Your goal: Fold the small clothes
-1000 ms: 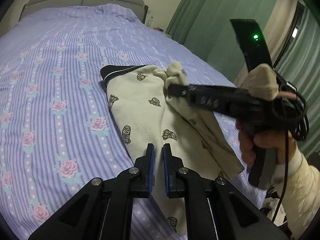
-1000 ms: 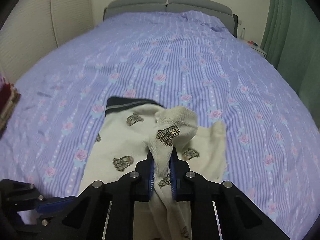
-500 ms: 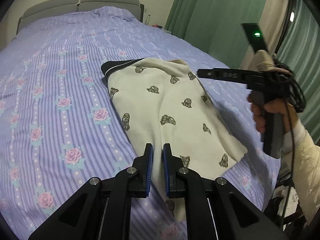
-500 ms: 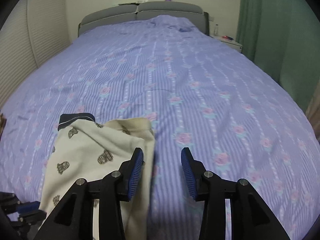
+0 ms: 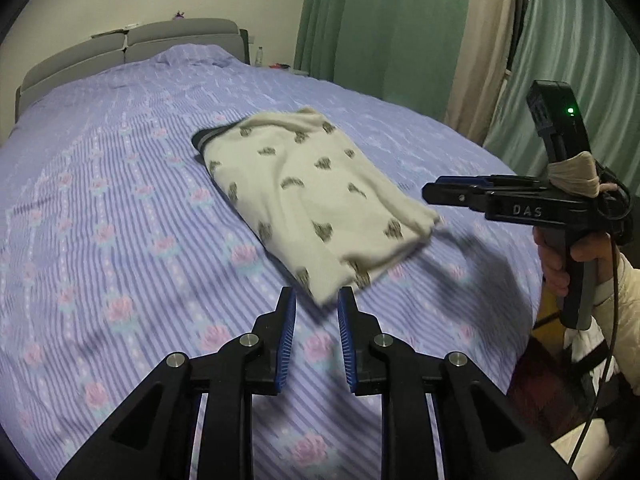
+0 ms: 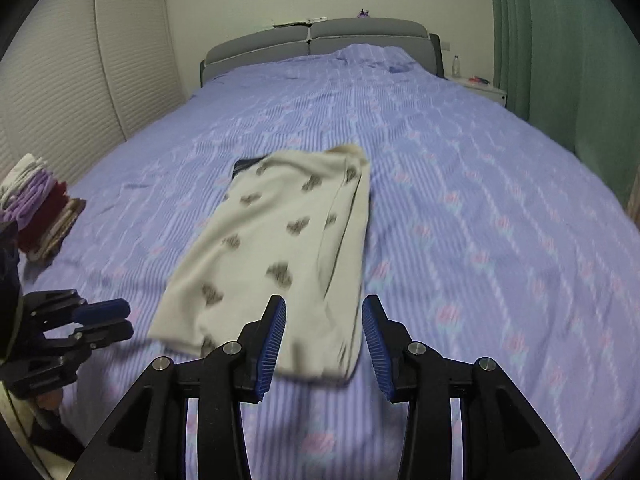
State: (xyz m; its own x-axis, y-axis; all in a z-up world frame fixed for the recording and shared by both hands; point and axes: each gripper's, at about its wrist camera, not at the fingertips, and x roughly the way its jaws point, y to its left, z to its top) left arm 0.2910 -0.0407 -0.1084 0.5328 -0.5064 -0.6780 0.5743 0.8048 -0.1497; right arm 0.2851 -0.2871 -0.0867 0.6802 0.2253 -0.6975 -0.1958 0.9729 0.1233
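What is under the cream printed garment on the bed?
The cream garment lies flat on the purple floral bedspread. A dark waistband peeks out at its far end. Anything beneath it is covered.

A cream garment (image 5: 304, 196) printed with small dark figures lies folded flat on the purple striped, rose-patterned bed (image 5: 120, 208). It forms a long rectangle, its length running from about 11 o'clock down to 5 o'clock in the left wrist view. A dark waistband edge (image 6: 250, 163) peeks out at its far end. Its right side shows a doubled-over layer.
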